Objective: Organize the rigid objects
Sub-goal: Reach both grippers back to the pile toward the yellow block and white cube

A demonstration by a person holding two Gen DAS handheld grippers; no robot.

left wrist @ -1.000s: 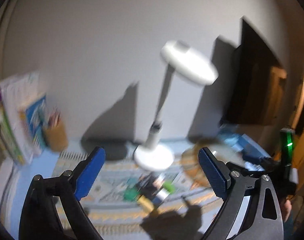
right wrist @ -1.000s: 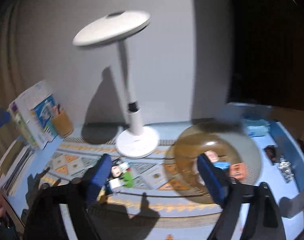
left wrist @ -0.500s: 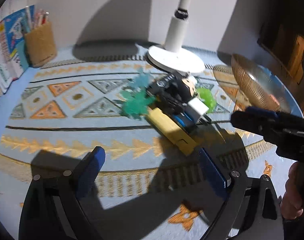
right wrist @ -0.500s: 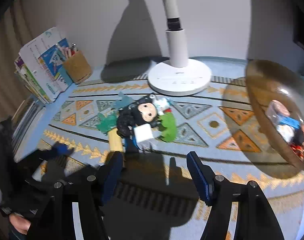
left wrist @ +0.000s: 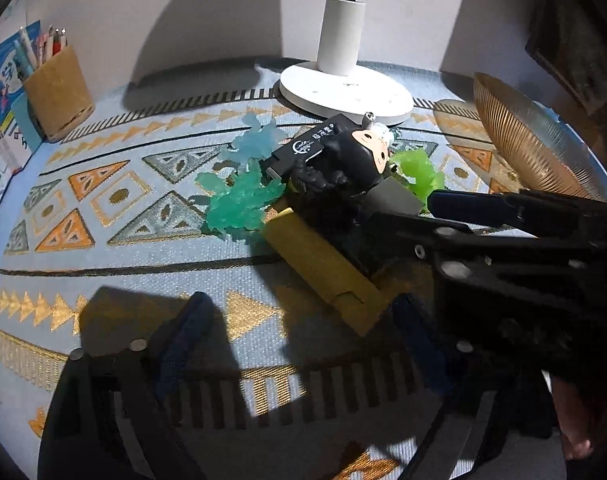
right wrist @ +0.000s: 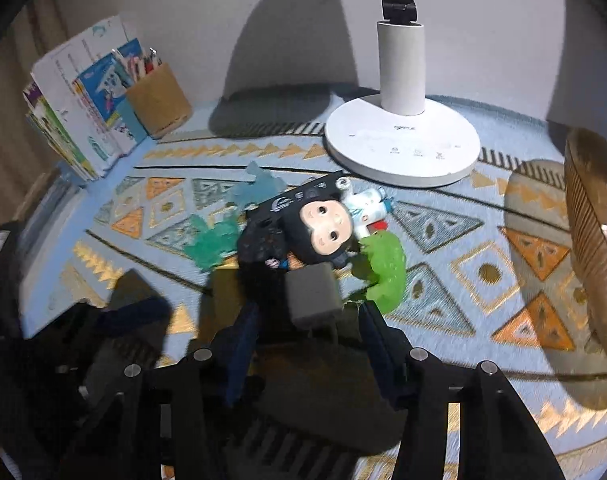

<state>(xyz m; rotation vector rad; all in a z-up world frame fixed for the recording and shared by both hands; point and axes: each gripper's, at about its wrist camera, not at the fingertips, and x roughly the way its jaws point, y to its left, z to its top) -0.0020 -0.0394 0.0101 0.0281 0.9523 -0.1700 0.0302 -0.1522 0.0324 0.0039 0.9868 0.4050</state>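
L gripper & R gripper both closing.

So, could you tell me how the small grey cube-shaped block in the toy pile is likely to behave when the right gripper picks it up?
The grey block looks boxy with flat sides, so probably stiff and unlikely to roll. It leans on the black doll, so lifting may nudge that. The right gripper is closing around its near end; smooth faces might slip.

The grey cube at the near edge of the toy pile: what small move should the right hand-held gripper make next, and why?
Probably finish closing on the grey cube. The right hand-held gripper has its closing jaws on either side of the cube, which lies at the near edge of the pile, against the black doll and green toy, so it seems easiest to grip.
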